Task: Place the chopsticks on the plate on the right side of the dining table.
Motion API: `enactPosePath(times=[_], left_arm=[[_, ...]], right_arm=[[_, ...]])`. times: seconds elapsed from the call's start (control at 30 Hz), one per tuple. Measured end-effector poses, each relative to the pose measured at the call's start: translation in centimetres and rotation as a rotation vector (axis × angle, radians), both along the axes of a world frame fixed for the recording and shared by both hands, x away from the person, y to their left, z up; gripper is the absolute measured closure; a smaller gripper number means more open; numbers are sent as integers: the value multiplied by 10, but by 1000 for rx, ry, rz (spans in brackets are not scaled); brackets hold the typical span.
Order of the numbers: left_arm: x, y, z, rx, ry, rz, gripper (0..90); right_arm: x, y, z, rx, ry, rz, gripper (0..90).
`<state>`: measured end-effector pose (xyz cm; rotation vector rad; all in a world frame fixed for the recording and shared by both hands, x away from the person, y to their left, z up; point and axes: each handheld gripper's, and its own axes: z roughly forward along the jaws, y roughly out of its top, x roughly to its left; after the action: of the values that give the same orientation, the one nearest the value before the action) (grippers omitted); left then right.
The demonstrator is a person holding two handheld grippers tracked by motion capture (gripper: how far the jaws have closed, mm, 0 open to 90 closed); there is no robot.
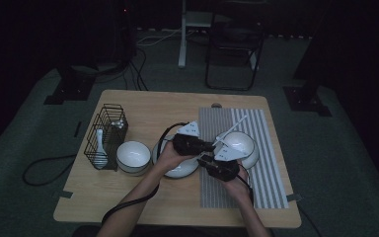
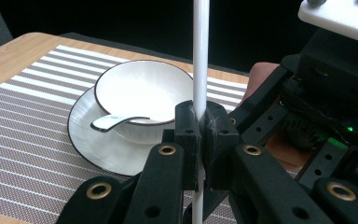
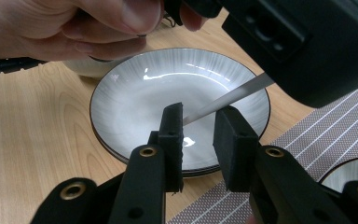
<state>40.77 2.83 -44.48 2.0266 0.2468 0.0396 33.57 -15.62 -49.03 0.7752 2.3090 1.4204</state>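
A slim white chopstick (image 2: 200, 56) stands upright, pinched low on its shaft, just beside the bowl (image 2: 144, 88) on its saucer.

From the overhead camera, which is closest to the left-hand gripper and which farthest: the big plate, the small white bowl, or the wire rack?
From the left gripper:
1. Big plate, directly beneath the hand.
2. Small white bowl, just left of the plate.
3. Wire rack, farthest, toward the table's left edge.

A dim room with grey carpet (image 1: 325, 163) surrounds the wooden bench (image 1: 128, 197), and beyond the bench stand a black folding chair (image 1: 234, 49) and a white post (image 1: 182, 34).
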Motion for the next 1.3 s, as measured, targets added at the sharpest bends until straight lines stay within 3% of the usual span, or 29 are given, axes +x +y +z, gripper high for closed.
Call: enactPosePath(times=[0.47,1.3], left_arm=[[5,7,1,5,0,48,862],[13,10,4,58,-28,114,861]], right_arm=[[2,-5,-8,-37,23,-5,661],[-11,-25,-29,-163,53,-7,507]])
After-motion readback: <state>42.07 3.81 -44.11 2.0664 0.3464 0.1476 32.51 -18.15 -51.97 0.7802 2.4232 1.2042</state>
